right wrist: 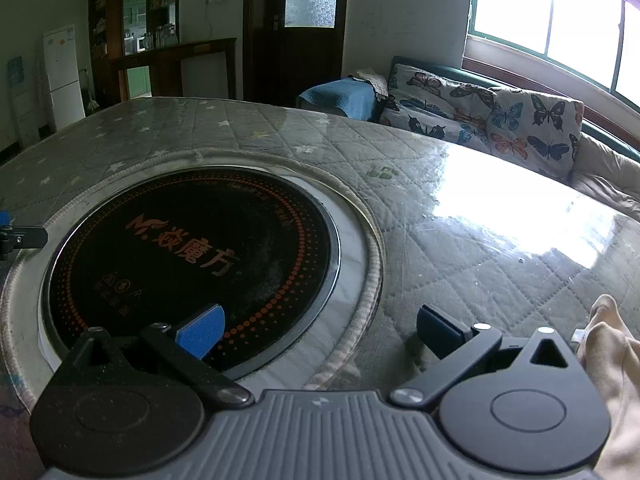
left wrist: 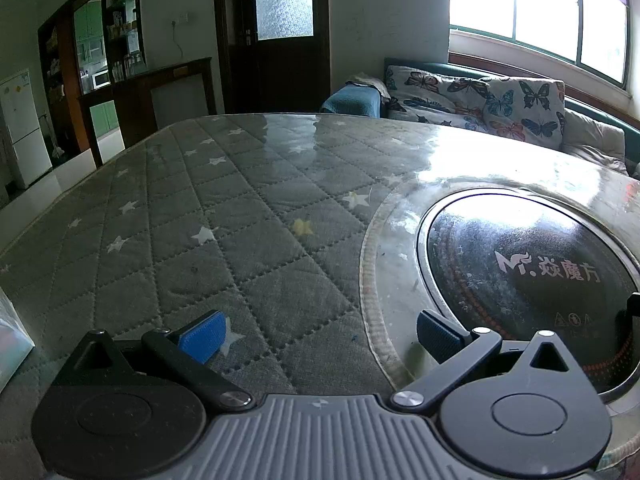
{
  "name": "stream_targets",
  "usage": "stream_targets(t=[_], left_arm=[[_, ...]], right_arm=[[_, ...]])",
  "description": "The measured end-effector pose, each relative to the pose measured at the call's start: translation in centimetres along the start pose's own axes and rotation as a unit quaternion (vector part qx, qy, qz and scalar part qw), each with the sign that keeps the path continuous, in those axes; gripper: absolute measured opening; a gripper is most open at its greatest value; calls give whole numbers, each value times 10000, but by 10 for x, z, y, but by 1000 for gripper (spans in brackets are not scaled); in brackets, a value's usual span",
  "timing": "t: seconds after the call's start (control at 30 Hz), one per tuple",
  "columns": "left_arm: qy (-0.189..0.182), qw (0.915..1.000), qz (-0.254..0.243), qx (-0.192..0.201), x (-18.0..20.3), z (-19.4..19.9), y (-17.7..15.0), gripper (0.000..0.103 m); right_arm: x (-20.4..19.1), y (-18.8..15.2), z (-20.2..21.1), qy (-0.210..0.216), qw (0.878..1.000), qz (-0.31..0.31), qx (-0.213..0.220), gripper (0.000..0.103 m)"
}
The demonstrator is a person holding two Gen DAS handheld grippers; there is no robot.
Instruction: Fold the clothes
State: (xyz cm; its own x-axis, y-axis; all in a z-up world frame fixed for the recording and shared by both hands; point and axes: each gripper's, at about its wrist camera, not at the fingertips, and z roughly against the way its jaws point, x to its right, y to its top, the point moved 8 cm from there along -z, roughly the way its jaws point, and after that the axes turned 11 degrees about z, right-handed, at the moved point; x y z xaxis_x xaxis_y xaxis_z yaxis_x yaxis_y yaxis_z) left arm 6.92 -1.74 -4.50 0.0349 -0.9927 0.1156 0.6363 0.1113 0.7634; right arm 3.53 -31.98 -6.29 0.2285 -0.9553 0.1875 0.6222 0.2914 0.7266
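You have not begun folding: your left gripper (left wrist: 320, 334) and right gripper (right wrist: 320, 330) both gape wide, holding nothing. The beige garment (right wrist: 612, 372) lies bunched right of the round induction cooktop (right wrist: 192, 264), beside your right gripper; your next move is likely to grasp its edge.

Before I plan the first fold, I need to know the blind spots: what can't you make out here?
- Beige garment: right wrist view, cut off by the right edge and the right gripper; type and size unknown.
- Left wrist view: no garment showing past the left gripper.
- Small print on the round cooktop: too small to read.
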Motion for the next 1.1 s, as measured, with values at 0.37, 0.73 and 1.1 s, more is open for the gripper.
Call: stream_targets(t=[0.37,0.73,1.1], left_arm=[[17,10000,-15,-7,2,-2,0,103],[27,10000,-25,-12,3,-3,0,103],[26,10000,-26,-13,3,-3,-1,103]], right_arm=[[0,-1,1,2,10000,3,0,103],[0,-1,1,1,10000,3,-2,103],[0,-1,1,1,10000,3,-2,103]])
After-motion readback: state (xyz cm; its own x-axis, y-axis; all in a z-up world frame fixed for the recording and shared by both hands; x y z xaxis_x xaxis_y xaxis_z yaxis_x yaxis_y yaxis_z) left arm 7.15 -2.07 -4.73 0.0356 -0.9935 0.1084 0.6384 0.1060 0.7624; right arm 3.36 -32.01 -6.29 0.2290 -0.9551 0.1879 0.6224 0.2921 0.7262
